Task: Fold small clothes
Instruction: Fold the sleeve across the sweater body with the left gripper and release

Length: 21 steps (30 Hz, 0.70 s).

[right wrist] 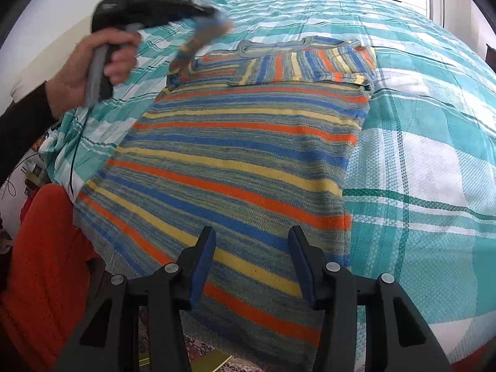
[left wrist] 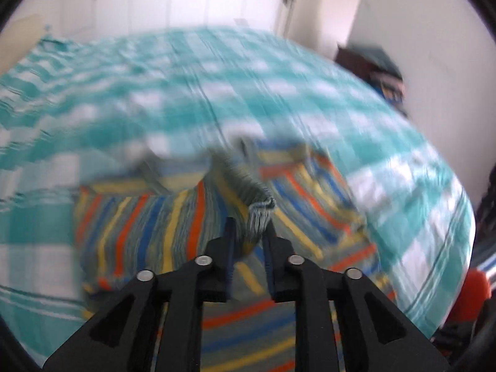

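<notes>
- While your left gripper (left wrist: 251, 229) pinches the cuff of the striped sweater (right wrist: 235, 155), its sleeve (right wrist: 198, 38) hangs lifted above the checked bedspread (right wrist: 418, 161).
- Your right gripper (right wrist: 252, 263) hovers half-open, empty, over the sweater's hem.
- Beside the sweater's hem edge you have a red cloth (right wrist: 46, 263).

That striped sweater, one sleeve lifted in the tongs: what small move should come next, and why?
Probably carry the sleeve cuff across and lay it on the striped sweater. The left tongs pinch it above the body, and the other sleeve already lies folded across the chest.
</notes>
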Available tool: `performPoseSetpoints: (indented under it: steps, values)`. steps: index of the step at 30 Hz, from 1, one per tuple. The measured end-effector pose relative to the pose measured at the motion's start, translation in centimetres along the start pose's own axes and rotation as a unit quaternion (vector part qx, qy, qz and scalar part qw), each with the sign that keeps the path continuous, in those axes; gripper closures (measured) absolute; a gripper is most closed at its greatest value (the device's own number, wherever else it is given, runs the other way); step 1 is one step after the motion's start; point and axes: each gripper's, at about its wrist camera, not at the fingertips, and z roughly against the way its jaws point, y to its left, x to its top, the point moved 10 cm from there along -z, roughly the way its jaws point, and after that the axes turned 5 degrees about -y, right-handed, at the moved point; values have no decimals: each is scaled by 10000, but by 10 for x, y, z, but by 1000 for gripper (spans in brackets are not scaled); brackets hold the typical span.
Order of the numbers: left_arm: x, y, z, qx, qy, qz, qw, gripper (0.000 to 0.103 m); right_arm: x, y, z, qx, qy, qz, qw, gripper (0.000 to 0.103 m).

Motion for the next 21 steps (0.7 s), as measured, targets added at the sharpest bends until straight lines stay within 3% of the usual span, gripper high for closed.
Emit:
performPoseSetpoints:
  steps: [2, 5, 8, 11, 14, 17, 21]
  values:
    - [-31, -3, -14, -114, 286, 171, 9994, 74, 1, -3, 3, 13, -47, -81, 10000, 54]
    - [-81, 15, 8, -279, 534, 786, 9951, 66, 1, -8, 5, 45, -68, -203, 9998, 53]
    - [-99, 71, 39, -24, 444, 1260, 9910, 57, 0, -11, 2, 84, -31, -319, 9995, 53]
    - [-100, 137, 68, 529, 306, 1484, 9870, 51, 1, -11, -2, 106, -6, -325, 9994, 53]
    - [-98, 171, 67, 709, 536, 1317, 9873, 51, 0, -8, -7, 74, 62, -258, 9996, 53]
    - [-95, 179, 47, 1037, 735, 615, 9900, 50, -1, -6, -8, 25, 68, -197, 9998, 52]
    - [-85, 179, 17, 1305, 679, 252, 9888, 50, -4, -7, -9, -17, 93, -178, 9998, 52]
